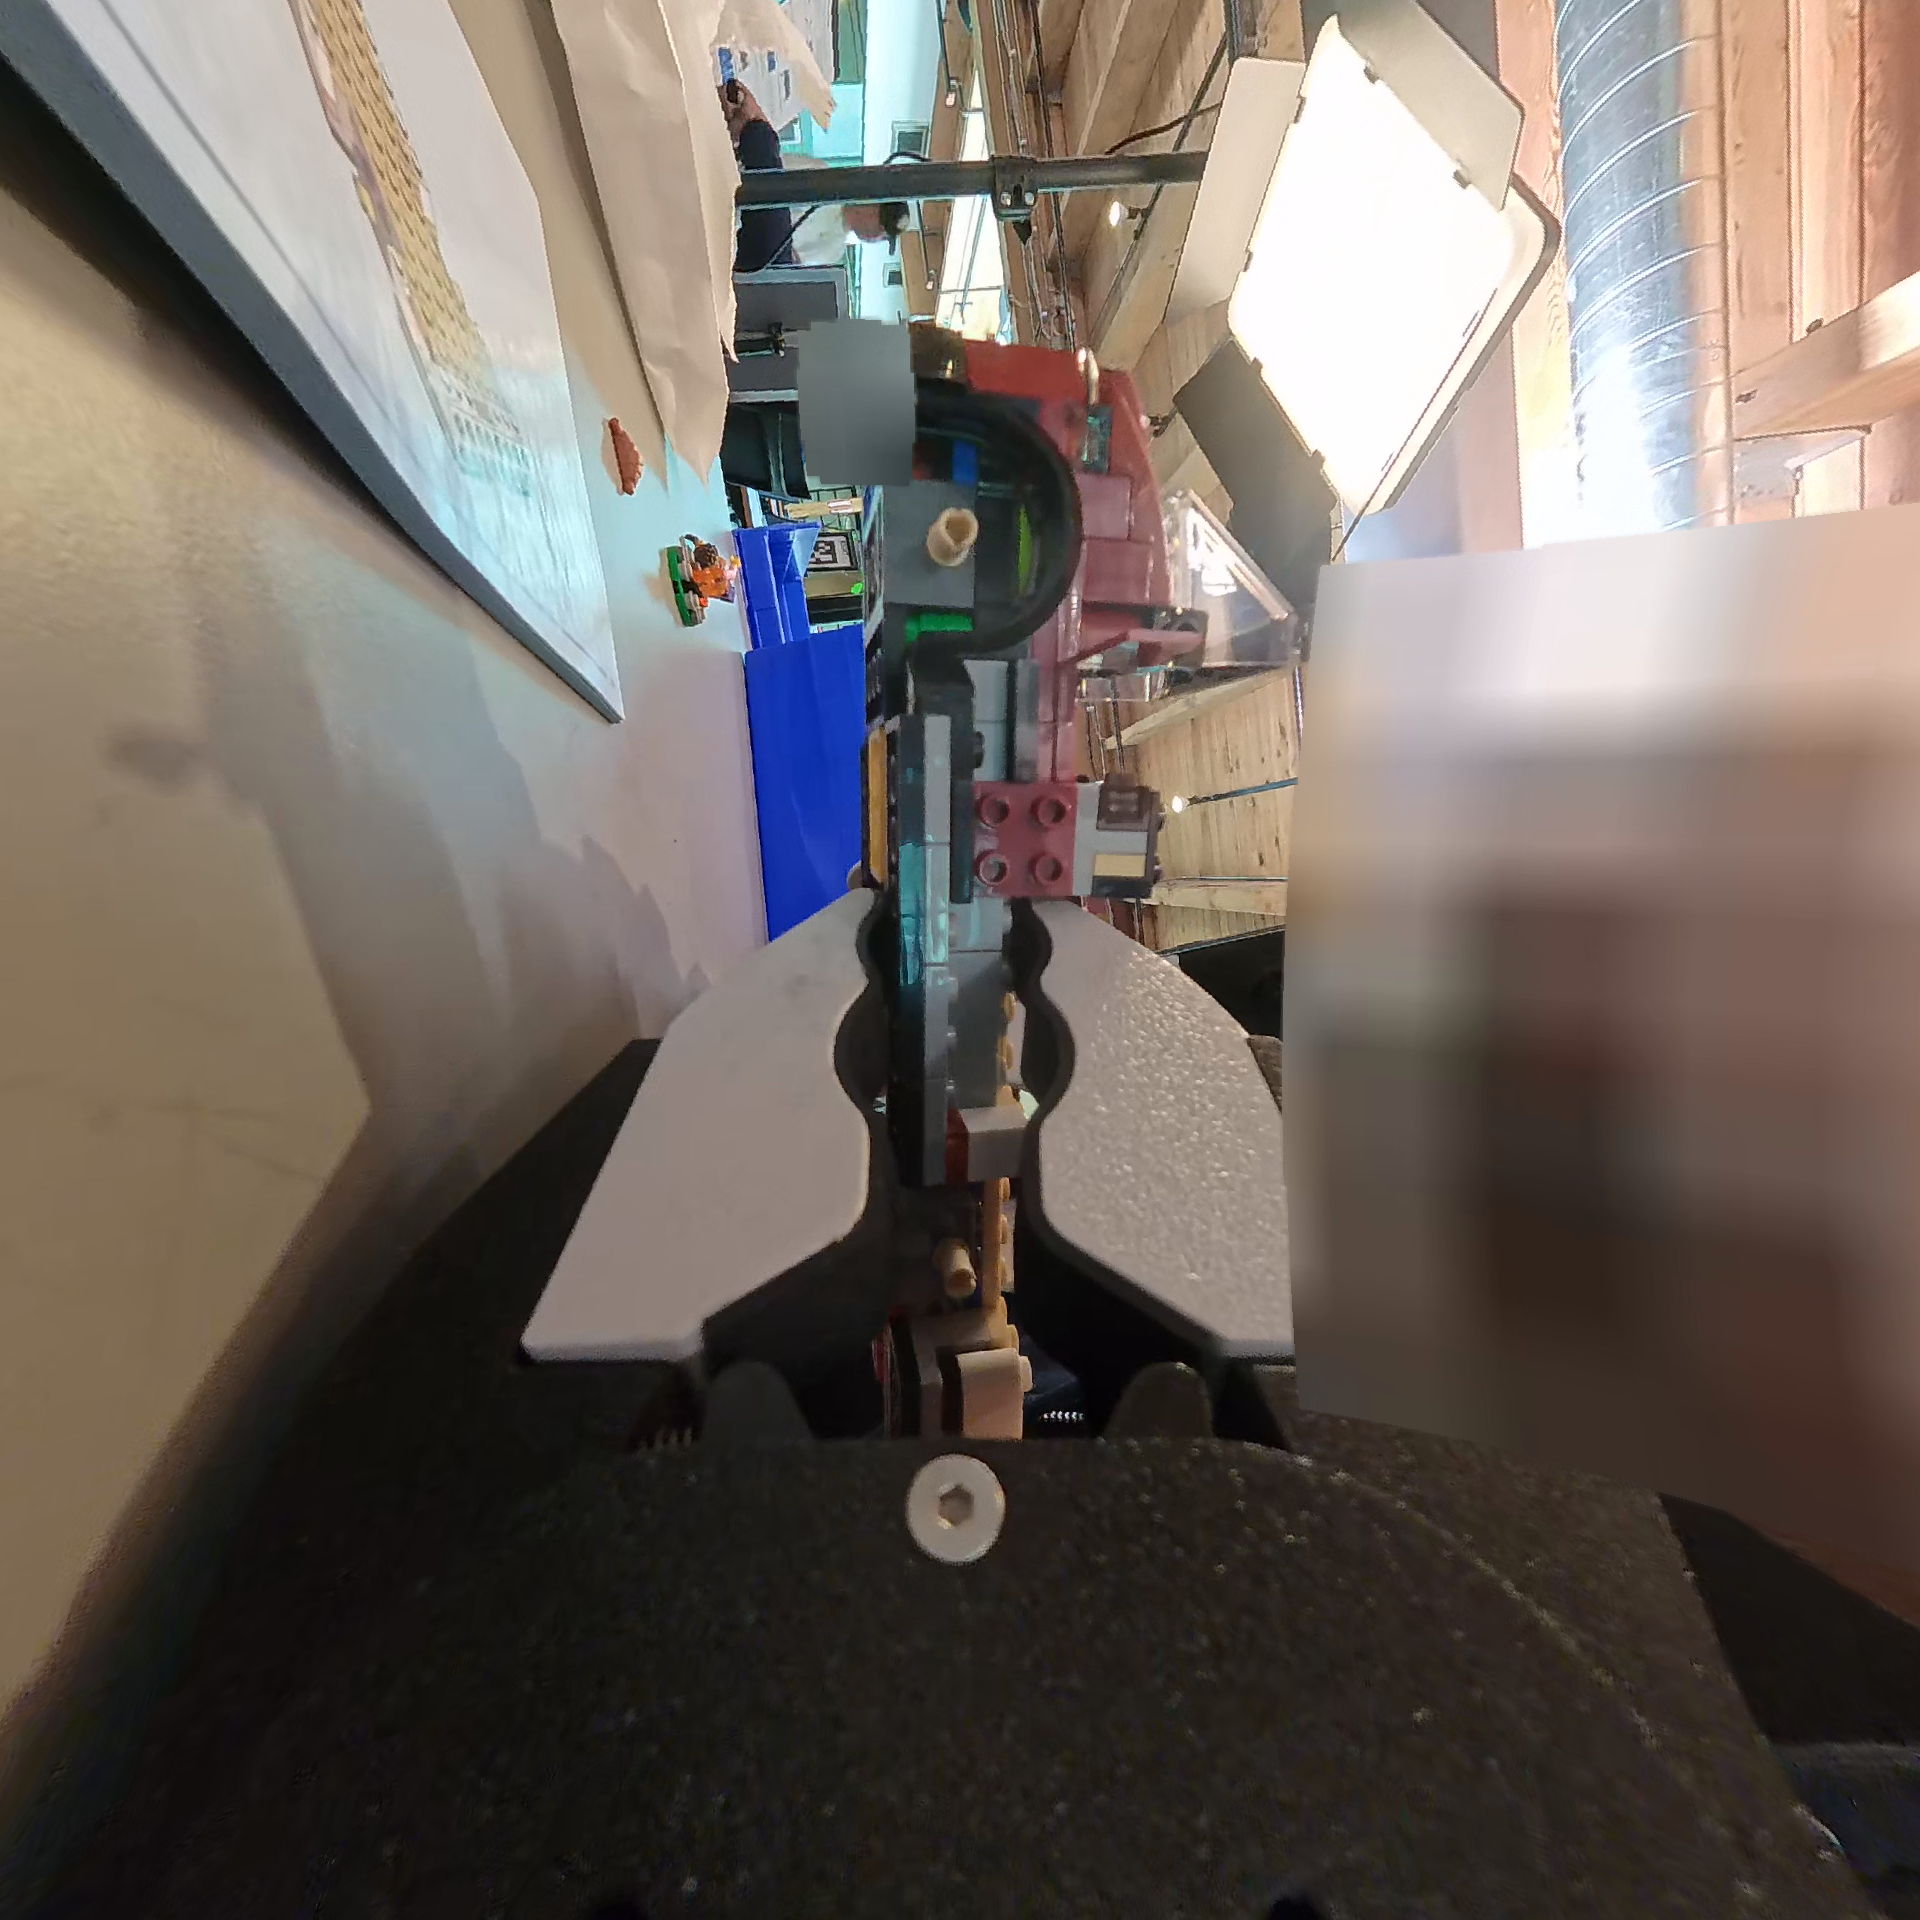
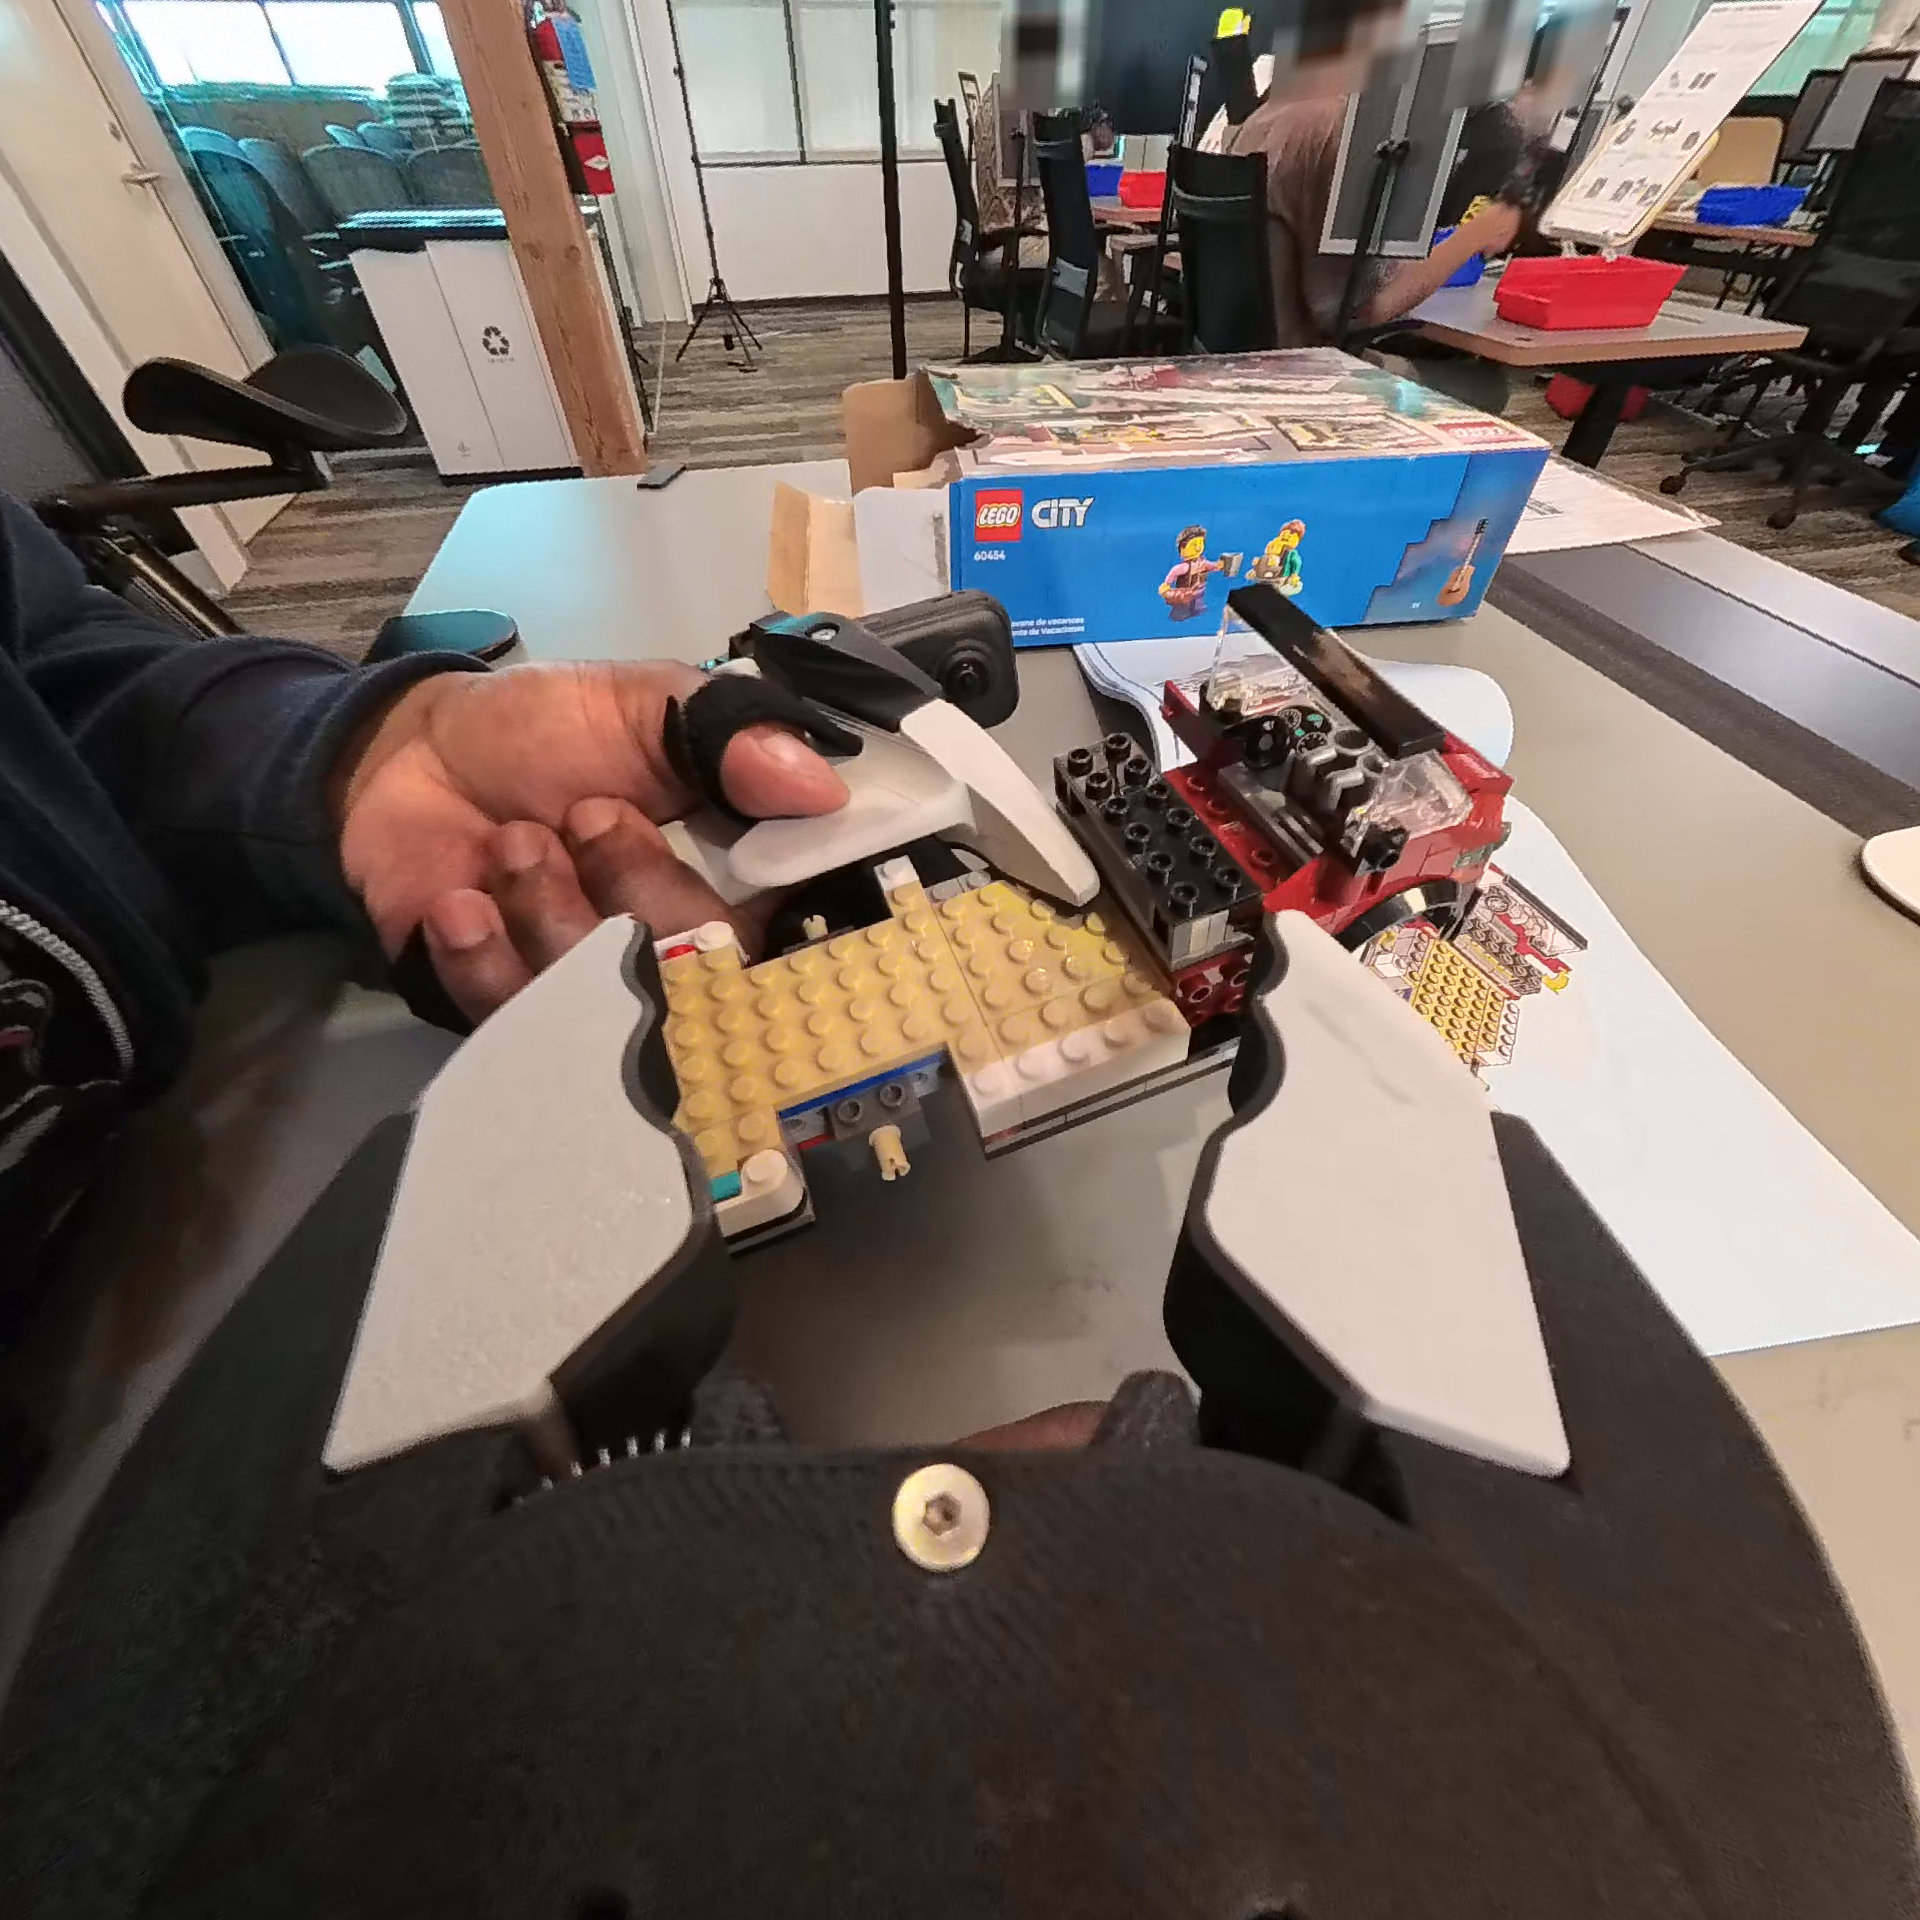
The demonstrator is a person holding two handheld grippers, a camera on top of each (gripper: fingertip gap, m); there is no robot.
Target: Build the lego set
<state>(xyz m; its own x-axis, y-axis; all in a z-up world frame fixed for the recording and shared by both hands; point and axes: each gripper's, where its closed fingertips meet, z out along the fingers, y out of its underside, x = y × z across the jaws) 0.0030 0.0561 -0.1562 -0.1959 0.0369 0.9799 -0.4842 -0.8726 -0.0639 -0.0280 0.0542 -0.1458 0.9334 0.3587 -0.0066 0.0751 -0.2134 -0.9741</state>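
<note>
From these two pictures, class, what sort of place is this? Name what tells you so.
Probably an open office or workshop room. Desks with office chairs fill the background, red bins sit on a desk, and a recycling cabinet stands by a wooden post. A toy brick box lies on the near table.

A blue cardboard box (image 2: 1226, 551) lying on the desk (image 2: 582, 540) carries a brand logo, a short number and small print on its long side, beside printed figures. A printed instruction sheet (image 2: 1507, 997) with coloured drawings lies under the brick vehicle. Farther off, a white bin (image 2: 488, 353) bears a dark symbol, a red fire extinguisher (image 2: 577, 114) has a tag, and a propped sheet (image 2: 1683, 114) shows diagrams. In the left wrist view a wall board (image 1: 457, 343) holds print too blurred to read, and a black-and-white square marker (image 1: 836, 551) stands by a blue bin (image 1: 805, 769).
</note>
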